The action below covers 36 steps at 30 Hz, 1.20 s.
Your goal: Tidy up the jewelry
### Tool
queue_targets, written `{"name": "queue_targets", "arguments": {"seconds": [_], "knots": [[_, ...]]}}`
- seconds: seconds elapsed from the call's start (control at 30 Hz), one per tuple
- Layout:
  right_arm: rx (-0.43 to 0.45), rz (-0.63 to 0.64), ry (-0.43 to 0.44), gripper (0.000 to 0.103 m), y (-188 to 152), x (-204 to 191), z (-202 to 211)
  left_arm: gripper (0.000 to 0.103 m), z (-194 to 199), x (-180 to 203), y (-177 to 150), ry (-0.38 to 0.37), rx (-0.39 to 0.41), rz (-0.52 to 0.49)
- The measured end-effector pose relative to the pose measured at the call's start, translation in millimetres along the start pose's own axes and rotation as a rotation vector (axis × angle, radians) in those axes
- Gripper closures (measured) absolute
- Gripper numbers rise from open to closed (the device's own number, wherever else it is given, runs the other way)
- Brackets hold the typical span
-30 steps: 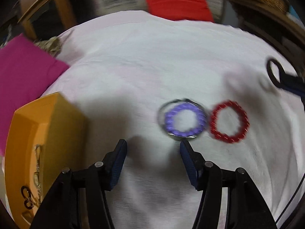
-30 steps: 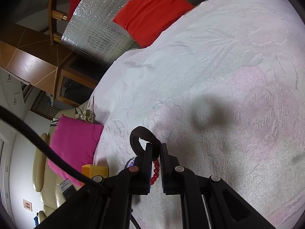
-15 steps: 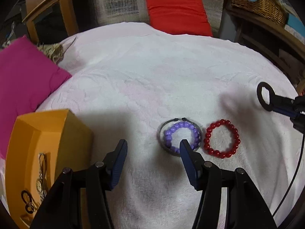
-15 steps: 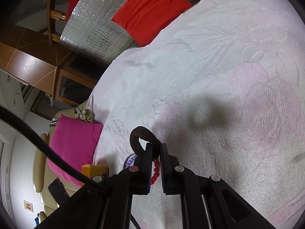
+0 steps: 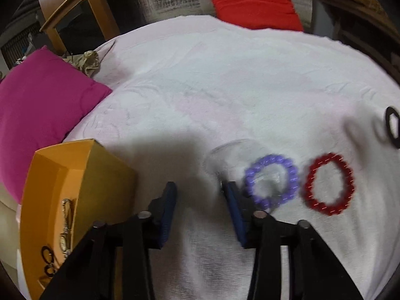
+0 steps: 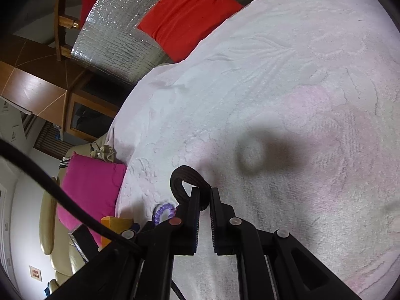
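Observation:
On the white bedspread (image 5: 225, 87) lie a purple bead bracelet (image 5: 271, 180) and, to its right, a red bead bracelet (image 5: 328, 183). A thin metal bangle (image 5: 225, 147) shows as a blurred ring, up and left of the purple one. Its near rim is close to my left gripper's right fingertip (image 5: 228, 190). My left gripper (image 5: 200, 190) is closing, with only bare cloth plainly between its fingers. My right gripper (image 6: 205, 195) is shut on a black hair tie (image 6: 185, 185), held above the cloth. The hair tie (image 5: 391, 125) also shows at the right edge of the left wrist view.
An orange box (image 5: 75, 175) with a chain and dark rings inside stands at the left, close to my left gripper; its corner (image 6: 112, 222) shows in the right wrist view. A magenta cushion (image 5: 42, 105) lies behind it and a red cushion (image 5: 252, 2) at the far edge.
My left gripper's jaws have narrowed and the view has swung left, so both bead bracelets now sit to its right. The thin bangle has shifted off the purple bracelet. The right gripper has kept still.

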State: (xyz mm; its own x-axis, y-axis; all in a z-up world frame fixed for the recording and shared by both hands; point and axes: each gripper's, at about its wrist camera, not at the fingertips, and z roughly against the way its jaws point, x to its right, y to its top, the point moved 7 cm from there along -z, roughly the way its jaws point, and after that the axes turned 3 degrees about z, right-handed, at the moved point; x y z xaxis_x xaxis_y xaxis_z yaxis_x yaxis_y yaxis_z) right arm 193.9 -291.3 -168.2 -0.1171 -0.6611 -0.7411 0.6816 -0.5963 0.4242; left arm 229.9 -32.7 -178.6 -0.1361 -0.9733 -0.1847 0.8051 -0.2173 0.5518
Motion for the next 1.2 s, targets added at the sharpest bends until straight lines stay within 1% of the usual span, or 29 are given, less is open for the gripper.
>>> {"name": "queue_targets", "arguments": {"seconds": [0.07,0.2,0.3,0.33,0.37,0.43,0.47,0.5,0.57,0.63,0.7,0.73,0.8,0.87,0.9,1.0,1.03,1.1,1.2], "knots": [[0.001,-0.004,-0.003,0.094,0,2,0,0.066,2,-6,1,0.026,0.002,-0.004],[-0.001,-0.005,-0.002,0.094,1,-1,-2,0.066,8,-19,-1,-0.020,-0.013,0.050],[-0.004,0.000,0.001,0.094,-1,-3,-4,0.066,19,-22,-1,-0.035,0.006,0.042],[-0.004,0.002,0.000,0.094,-1,-4,-4,0.066,21,-22,-2,-0.031,0.009,0.035],[-0.004,0.001,0.001,0.094,-1,-5,-5,0.066,23,-24,-3,-0.011,0.009,0.025],[-0.003,-0.003,0.003,0.094,-1,-5,-5,0.066,29,-30,-7,0.052,0.001,0.007],[0.000,-0.002,0.000,0.094,-1,-5,-5,0.066,33,-34,-9,0.069,-0.003,0.006],[0.001,-0.003,-0.001,0.094,-1,-5,-5,0.066,36,-38,-11,0.066,-0.002,0.016],[-0.001,-0.007,0.003,0.094,-1,-6,-6,0.066,42,-43,-12,0.026,0.004,0.044],[0.001,-0.003,-0.001,0.094,-2,-8,-8,0.066,52,-45,-9,0.006,0.036,0.055],[-0.002,-0.005,0.004,0.094,-2,-8,-9,0.066,60,-45,-6,0.031,0.070,0.041],[-0.003,-0.003,0.003,0.094,-3,-9,-10,0.066,64,-44,-3,0.026,0.091,0.039],[-0.007,0.003,0.002,0.094,-4,-10,-11,0.066,68,-34,3,-0.040,0.120,0.037],[-0.010,0.007,-0.002,0.094,-5,-9,-12,0.066,63,-18,6,-0.079,0.126,0.005],[-0.011,0.007,-0.006,0.094,-5,-8,-12,0.066,58,-7,6,-0.104,0.114,-0.021],[-0.011,-0.015,-0.009,0.094,-3,-1,-11,0.066,42,21,1,-0.193,0.048,-0.056],[-0.007,-0.018,-0.012,0.094,-2,1,-10,0.066,37,29,0,-0.202,0.031,-0.075],[-0.004,-0.024,-0.011,0.094,0,4,-8,0.066,28,38,-1,-0.169,0.023,-0.119],[-0.001,-0.031,-0.013,0.094,2,10,-5,0.065,15,43,0,-0.154,0.001,-0.126]]}}
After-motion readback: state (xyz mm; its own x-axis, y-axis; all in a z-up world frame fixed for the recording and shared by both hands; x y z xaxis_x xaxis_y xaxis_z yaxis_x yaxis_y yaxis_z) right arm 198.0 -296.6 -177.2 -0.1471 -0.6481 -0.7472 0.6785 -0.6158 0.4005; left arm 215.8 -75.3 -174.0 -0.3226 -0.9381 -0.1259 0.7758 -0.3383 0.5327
